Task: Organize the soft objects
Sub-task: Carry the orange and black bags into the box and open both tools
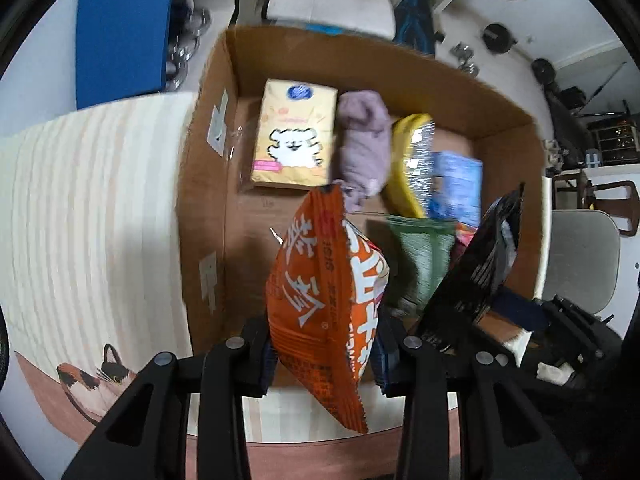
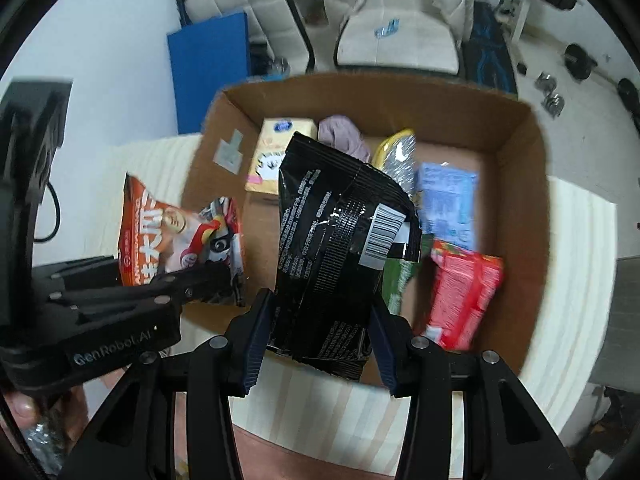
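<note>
My left gripper [image 1: 324,356] is shut on an orange snack bag [image 1: 320,304], held over the near edge of an open cardboard box [image 1: 208,184]. My right gripper [image 2: 320,344] is shut on a black snack bag [image 2: 332,248], also over the box's near edge. The orange bag [image 2: 160,232] and left gripper [image 2: 192,276] show at the left of the right wrist view; the black bag [image 1: 480,268] shows at the right of the left wrist view. In the box lie a yellow tissue pack [image 1: 292,136], a purple cloth [image 1: 364,144], a yellow-and-foil bag [image 1: 412,160], a blue pack [image 2: 448,200], a green bag [image 1: 424,256] and a red pack [image 2: 464,292].
The box [image 2: 524,184] stands on a table with a cream striped cloth [image 1: 80,220]. A blue mat [image 1: 124,28] and a white chair [image 2: 396,36] stand behind it. A grey chair [image 1: 580,260] is at the right.
</note>
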A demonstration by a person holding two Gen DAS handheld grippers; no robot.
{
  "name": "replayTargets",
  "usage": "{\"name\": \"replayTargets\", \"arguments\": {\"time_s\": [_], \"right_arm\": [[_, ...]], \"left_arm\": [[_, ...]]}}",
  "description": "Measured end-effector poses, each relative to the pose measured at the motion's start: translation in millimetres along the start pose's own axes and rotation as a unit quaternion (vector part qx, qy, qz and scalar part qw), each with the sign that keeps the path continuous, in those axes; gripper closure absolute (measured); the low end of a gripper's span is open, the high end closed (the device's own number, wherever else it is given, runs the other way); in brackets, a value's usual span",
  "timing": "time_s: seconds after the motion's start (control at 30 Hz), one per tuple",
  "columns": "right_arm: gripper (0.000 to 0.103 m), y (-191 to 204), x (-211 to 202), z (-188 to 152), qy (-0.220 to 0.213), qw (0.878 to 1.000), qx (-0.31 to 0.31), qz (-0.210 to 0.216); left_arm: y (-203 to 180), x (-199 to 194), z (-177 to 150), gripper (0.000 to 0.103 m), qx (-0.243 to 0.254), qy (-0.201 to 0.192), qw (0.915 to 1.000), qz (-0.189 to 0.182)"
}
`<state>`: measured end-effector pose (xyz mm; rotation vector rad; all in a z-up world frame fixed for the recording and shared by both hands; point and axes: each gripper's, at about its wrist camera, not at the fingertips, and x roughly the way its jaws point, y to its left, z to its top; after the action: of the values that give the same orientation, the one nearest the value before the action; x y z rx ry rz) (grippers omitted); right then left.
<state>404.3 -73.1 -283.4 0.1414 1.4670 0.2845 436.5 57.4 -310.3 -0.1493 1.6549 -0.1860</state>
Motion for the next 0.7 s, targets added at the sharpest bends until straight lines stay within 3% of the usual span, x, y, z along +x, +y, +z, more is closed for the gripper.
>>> {"name": "replayTargets", "arguments": {"time_s": [0.23,0.4,0.43,0.5,0.53,0.63,0.7], "right_arm": [[0.054,-4.3,65.4,7.6,0.076,0.997,-0.003,0.013],[0.052,-3.5,88.7,11.1,0.103,0.995,-0.011,0.016],[0.052,-3.7,89.6,11.9,0.105,0.994,-0.012,0.015],[0.036,-4.2,88.8,9.7,0.106,0.994,-0.012,0.01],[0.033,-5.2,86.5,11.0,0.104,0.995,-0.009,0.01],[0.032,-7.6,79.6,16.3,0.099,0.995,-0.007,0.001],[0.032,-8.7,71.2,14.9,0.096,0.995,-0.007,-0.004]], "left_arm": [[8.5,37.1,15.0,0.066,0.005,0.052,0.9984,0.022],[9.2,49.3,18.1,0.066,0.01,0.082,0.9957,0.042],[9.9,49.5,18.7,0.064,0.008,0.084,0.9956,0.04],[10.9,47.8,18.5,0.057,0.008,0.083,0.9957,0.04],[11.2,46.5,18.8,0.052,0.008,0.082,0.9958,0.038],[8.9,36.6,15.9,0.042,0.017,0.067,0.9964,0.05],[4.5,28.9,14.6,0.04,0.026,0.054,0.9966,0.056]]}}
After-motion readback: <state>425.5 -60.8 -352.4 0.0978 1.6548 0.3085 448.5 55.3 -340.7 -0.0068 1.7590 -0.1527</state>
